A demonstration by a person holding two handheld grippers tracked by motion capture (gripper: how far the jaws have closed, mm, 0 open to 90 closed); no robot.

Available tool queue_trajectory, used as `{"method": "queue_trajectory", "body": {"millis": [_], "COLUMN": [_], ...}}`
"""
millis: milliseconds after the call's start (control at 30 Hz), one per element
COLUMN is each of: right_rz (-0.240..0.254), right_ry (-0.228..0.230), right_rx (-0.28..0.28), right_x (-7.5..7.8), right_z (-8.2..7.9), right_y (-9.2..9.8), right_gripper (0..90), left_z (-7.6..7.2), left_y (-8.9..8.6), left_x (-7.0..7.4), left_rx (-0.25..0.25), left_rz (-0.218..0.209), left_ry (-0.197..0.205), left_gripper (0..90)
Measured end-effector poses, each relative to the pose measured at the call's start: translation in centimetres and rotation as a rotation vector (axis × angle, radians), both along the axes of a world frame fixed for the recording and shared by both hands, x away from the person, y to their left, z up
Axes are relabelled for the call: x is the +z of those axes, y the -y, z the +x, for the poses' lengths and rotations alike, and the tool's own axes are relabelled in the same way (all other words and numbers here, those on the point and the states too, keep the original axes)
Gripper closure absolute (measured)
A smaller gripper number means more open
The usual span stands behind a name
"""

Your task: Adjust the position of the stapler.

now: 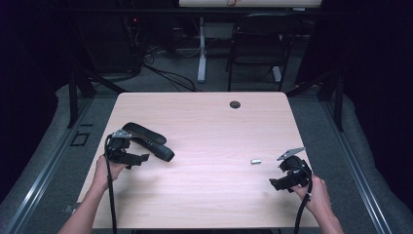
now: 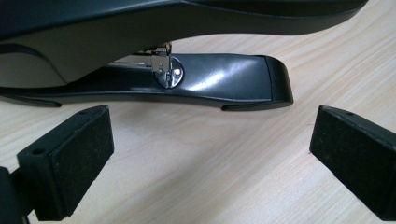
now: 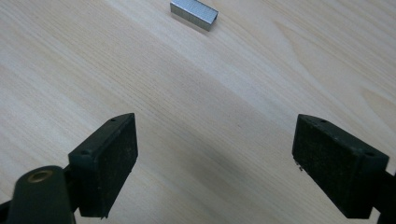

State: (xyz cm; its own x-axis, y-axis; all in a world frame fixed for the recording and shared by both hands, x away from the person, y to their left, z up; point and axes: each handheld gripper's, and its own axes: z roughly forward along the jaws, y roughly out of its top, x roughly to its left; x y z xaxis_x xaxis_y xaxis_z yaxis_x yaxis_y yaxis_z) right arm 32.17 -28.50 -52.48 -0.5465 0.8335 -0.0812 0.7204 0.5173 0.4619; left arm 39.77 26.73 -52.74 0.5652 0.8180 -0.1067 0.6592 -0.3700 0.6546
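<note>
A black stapler [image 1: 148,140] lies at the left of the wooden table [image 1: 204,122] with its top arm lifted off its base [image 2: 219,81]. My left gripper [image 1: 138,158] sits just in front of it, open, with bare table between its pads [image 2: 74,158]. A small silver block of staples [image 1: 255,161] lies right of centre. My right gripper [image 1: 278,184] is near the table's right front, open. In the right gripper view the staples [image 3: 194,14] lie well ahead of the pads [image 3: 105,163], which have nothing between them.
A round cable hole [image 1: 235,104] is at the table's far edge. Beyond the table stand a black chair [image 1: 258,44] and a white desk leg [image 1: 201,48], with cables on the floor. The table's right edge is close to my right hand.
</note>
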Motion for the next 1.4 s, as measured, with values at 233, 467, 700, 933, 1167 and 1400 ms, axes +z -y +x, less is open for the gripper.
{"method": "queue_trajectory", "body": {"millis": [233, 467, 700, 933, 1167, 1400], "right_rz": [0.021, 0.039, 0.042, 0.043, 0.048, 0.054], "right_ry": [0.009, -0.004, 0.0, -0.01, -0.013, -0.012], "right_rx": [0.033, 0.034, 0.039, 0.046, 0.06, 0.057], "right_x": [0.1, 0.0, -0.1, -0.3, -0.3, -0.4], "right_z": [0.0, 0.0, 0.1, 0.2, 0.3, 0.3], "right_y": [-0.3, -0.3, -0.4, -0.4, -0.4, -0.4], "right_gripper": [14.0, 14.4, 14.4, 14.8, 14.8, 14.7], "left_z": [0.4, 1.1, 1.6, 2.6, 3.8, 5.3], "left_y": [-0.4, -1.7, -3.1, -5.5, -6.2, -6.1], "left_x": [0.3, 0.6, 1.1, 0.8, 1.3, 1.5], "left_rx": [0.019, 0.076, 0.149, 0.206, 0.2, 0.155], "left_rz": [-0.006, -0.039, -0.04, -0.08, -0.058, 0.003], "left_ry": [0.047, 0.059, 0.116, 0.16, 0.198, 0.216], "left_gripper": [0.1, 9.6, 45.0, 71.1, 87.5, 89.8]}}
